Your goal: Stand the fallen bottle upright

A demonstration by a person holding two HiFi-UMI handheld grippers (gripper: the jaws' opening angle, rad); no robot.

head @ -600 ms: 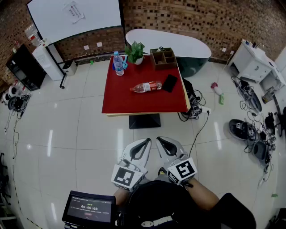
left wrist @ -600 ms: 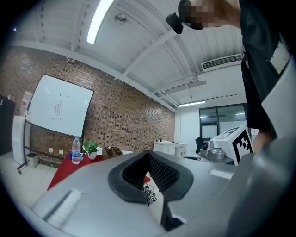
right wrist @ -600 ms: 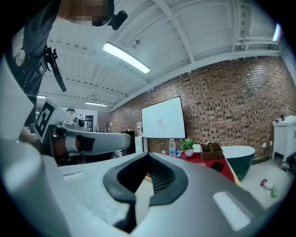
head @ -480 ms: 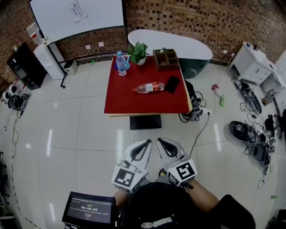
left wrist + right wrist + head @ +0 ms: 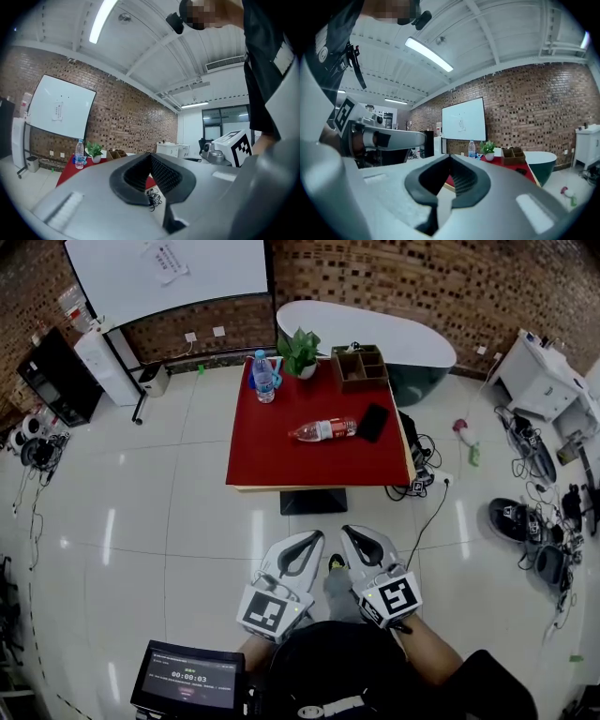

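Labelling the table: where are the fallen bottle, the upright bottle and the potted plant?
fallen bottle [image 5: 323,430], head view, mid body
upright bottle [image 5: 265,379], head view, mid body
potted plant [image 5: 298,348], head view, leaves

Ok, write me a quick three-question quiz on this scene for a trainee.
1. True or false: the fallen bottle lies on the red table.
2. The upright bottle stands at the table's: A) far-left corner B) near-right corner C) centre.
3. Fill in: the left tool and right tool are both ___, holding nothing.
Key: 1 true; 2 A; 3 shut.
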